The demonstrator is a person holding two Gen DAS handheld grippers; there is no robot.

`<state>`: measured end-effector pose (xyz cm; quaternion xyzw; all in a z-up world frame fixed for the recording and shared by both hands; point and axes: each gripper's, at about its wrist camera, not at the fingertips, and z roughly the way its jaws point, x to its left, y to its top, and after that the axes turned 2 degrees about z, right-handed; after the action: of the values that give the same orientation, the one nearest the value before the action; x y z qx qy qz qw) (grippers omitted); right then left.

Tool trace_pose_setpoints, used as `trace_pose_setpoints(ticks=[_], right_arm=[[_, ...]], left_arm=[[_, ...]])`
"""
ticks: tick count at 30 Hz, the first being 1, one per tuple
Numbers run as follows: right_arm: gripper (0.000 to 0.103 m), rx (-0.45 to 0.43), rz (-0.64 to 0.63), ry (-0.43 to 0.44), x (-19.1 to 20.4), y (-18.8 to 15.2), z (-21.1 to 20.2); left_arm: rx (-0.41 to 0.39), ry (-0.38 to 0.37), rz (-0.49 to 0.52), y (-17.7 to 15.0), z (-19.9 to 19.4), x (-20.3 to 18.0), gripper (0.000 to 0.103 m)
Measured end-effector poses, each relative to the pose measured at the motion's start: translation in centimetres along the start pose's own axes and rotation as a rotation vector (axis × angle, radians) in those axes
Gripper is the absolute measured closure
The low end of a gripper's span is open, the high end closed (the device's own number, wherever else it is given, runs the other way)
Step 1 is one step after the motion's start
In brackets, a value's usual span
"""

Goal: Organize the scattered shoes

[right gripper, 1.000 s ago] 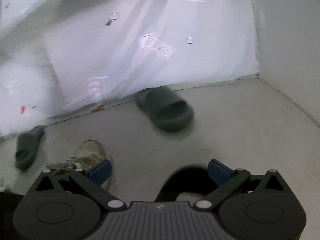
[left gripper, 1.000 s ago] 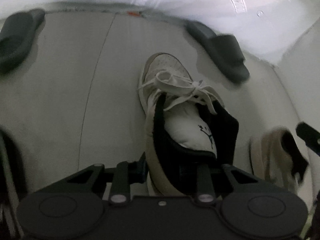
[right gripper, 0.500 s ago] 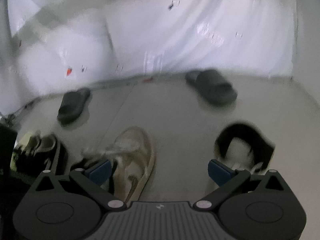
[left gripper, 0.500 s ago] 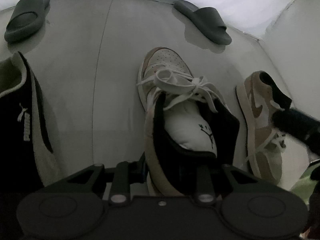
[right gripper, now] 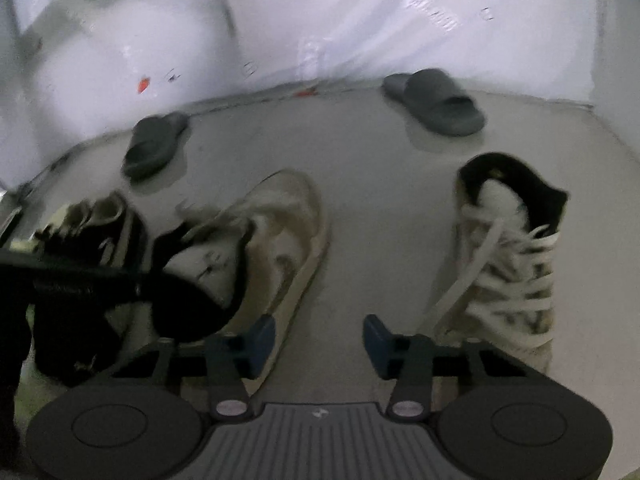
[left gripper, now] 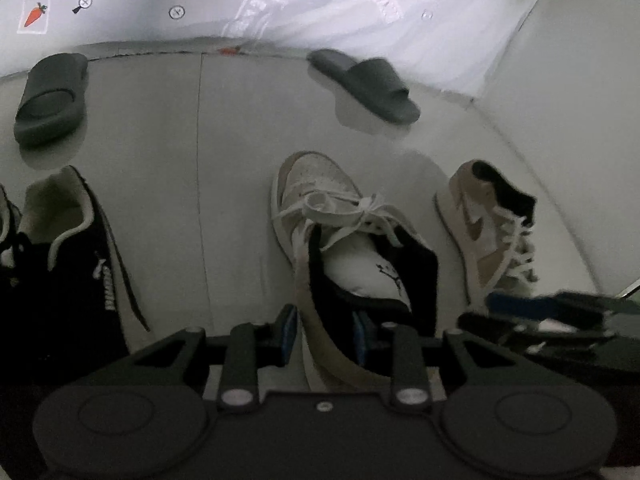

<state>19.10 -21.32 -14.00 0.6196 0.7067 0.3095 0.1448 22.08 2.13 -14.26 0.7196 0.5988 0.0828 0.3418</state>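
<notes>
Your left tongs (left gripper: 322, 330) are clenched on the collar of the tan-and-white sneaker (left gripper: 320, 196), toe pointing toward the wall. Your right tongs (right gripper: 319, 338) hang released above the floor (right gripper: 360, 184), with the matching sneaker (right gripper: 508, 248) just right of them. Two dark slides (left gripper: 366, 80) lie near the wall.

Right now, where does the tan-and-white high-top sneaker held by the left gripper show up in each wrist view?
Left wrist: held sneaker sits centre, heel collar between the left gripper fingers.
Right wrist: same sneaker left of centre, blurred.
Shared landmark: dark slide sandal by the back wall.
</notes>
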Motion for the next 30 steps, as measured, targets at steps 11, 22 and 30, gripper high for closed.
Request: trace_pose_setpoints(ticks=[11,22,30], right_arm=[[0.091,0.076,-0.187,0.172,5.0,0.1,1.8],[0.092,0.088,-0.24,0.32,8.6,3.7,7.1],[0.095,0.081,-0.219,0.368,9.6,7.5,11.0]], left_arm=[[-0.192,0.022,-0.045,0.5,-4.0,2.4,0.075],[-0.338,0.106,-0.106,2.2,-6.5,6.1,0.072],[-0.37,0.115,-0.145,4.8,-6.0,8.0,0.072]])
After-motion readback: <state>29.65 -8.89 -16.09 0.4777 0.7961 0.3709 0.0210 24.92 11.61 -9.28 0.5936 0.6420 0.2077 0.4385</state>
